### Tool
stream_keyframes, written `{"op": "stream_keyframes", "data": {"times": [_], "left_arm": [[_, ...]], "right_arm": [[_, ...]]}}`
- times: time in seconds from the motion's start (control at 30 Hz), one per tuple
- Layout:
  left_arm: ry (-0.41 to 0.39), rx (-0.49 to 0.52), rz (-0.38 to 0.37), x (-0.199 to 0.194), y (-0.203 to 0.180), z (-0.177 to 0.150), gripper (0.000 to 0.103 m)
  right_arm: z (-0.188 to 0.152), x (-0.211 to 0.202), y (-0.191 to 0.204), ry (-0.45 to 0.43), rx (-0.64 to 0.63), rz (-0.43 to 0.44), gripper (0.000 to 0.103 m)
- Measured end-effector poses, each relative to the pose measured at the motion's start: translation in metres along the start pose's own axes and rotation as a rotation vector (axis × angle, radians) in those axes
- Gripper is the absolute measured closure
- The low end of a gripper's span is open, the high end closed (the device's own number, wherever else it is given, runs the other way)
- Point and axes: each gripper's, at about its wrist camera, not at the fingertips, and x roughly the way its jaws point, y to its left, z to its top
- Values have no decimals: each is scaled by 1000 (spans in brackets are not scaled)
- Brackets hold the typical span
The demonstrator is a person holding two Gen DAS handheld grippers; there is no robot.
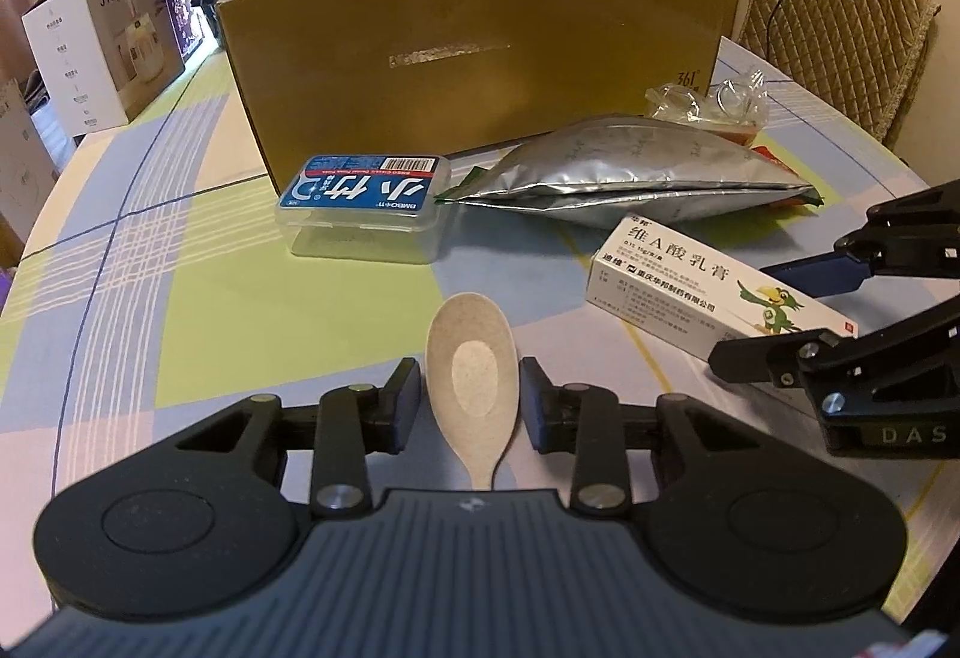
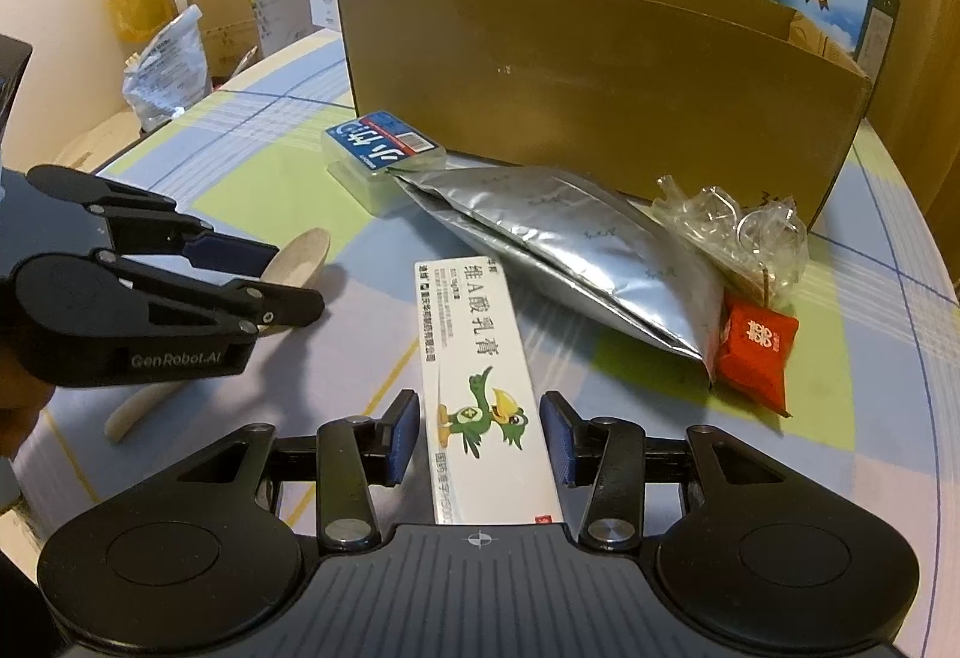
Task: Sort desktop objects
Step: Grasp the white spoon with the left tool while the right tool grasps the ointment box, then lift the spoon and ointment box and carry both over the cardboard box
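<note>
step: pre-grasp | left gripper (image 1: 471,397) apart, straddling beige speckled plastic spoon (image 1: 471,358) lower centre on table | right gripper (image 2: 478,439) apart around white cardboard ointment box (image 2: 480,388) | next: probably close, lift toward brown cardboard box (image 1: 474,45)

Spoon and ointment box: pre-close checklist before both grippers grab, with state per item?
1. Spoon bowl sits between the left gripper fingers: ok.
2. Left jaws open with a gap on both sides of the spoon: ok.
3. Ointment box lies between the right gripper fingers, lengthwise along them: ok.
4. Right jaws open wider than the box: ok.
5. Cardboard box open at the top for drop-off: ok; its inside is hidden, so free room: cannot tell.
6. Foil pouch clear of the ointment box's far end: cannot tell, they look very close.
</note>
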Motion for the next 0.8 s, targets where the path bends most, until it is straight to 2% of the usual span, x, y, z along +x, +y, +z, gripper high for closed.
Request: {"op": "stream_keyframes", "data": {"times": [0.8], "left_arm": [[5, -56, -5, 0, 2, 1, 75]], "right_arm": [[4, 14, 7, 6, -19, -7, 61]]}}
